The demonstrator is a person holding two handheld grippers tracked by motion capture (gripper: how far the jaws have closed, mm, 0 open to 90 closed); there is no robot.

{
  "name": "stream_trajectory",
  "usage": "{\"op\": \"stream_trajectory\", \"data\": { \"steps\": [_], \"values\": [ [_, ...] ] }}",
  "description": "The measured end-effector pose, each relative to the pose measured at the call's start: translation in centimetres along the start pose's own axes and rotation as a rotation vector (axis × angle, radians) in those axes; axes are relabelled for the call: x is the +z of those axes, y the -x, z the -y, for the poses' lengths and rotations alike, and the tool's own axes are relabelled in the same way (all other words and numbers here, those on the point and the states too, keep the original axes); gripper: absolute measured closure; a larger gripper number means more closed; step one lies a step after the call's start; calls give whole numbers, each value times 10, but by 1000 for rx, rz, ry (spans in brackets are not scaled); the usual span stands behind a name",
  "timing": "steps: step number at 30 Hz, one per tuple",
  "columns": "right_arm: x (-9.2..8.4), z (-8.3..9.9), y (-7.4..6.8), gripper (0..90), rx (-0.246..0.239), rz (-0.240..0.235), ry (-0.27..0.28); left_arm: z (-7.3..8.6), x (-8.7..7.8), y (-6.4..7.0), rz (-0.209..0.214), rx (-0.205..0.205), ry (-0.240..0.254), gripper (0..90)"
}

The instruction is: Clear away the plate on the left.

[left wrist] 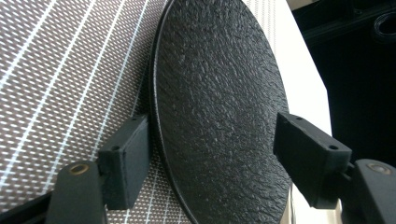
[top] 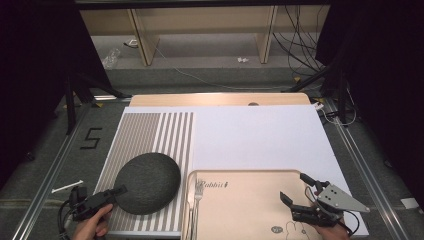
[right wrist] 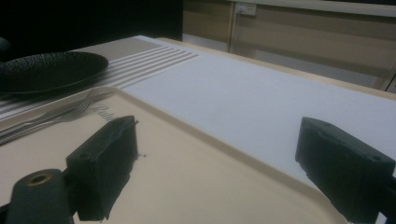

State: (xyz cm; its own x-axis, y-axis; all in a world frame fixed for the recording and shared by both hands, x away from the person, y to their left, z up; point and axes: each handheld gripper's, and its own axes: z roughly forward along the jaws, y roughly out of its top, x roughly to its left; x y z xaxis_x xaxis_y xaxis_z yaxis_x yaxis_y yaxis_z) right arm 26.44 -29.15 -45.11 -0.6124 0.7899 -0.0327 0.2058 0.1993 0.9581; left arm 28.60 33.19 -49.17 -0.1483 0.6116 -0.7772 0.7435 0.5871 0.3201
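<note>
A beige tray (top: 250, 210) lay at the near edge of the tabletop (top: 260, 137), and a fork (top: 196, 200) rested along its left side, tines pointing away from the person; the rest of the tray floor was bare apart from a printed word and a small drawing. Just left of the tray, a dark, rough-textured plate (top: 147, 182) sat on a striped placemat (top: 150, 135), with nothing on it. The left hand-held gripper (top: 119, 191) reached in from the near left, and in the left gripper view its jaws straddled the near rim of the plate (left wrist: 219, 107), one jaw beside the rim over the placemat (left wrist: 60, 79) and the other over the plate's inner face; the jaws stood spread and were not pressing on the plate. The right hand-held gripper (top: 295, 187) hovered over the right part of the tray, jaws spread wide with nothing between them. In the right gripper view the tray (right wrist: 196, 182), the fork (right wrist: 56, 116) and the plate (right wrist: 51, 70) lay to the left, with the white tabletop (right wrist: 261, 102) beyond.
</note>
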Motion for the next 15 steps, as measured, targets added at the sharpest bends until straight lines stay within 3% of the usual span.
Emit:
{"op": "stream_trajectory", "data": {
  "steps": [5,9,12,15],
  "values": [
    [0,0,0,136,0,-2,0,2,2,0,-7,-2,-10,339],
    [0,0,0,136,-1,-2,0,4,4,-2,7,-35,-24,369],
    [0,0,0,136,-3,-4,-2,5,4,0,-8,-29,-23,384],
    [1,0,0,136,-3,-4,-1,5,4,-3,-2,-53,-17,410]
  ]
}}
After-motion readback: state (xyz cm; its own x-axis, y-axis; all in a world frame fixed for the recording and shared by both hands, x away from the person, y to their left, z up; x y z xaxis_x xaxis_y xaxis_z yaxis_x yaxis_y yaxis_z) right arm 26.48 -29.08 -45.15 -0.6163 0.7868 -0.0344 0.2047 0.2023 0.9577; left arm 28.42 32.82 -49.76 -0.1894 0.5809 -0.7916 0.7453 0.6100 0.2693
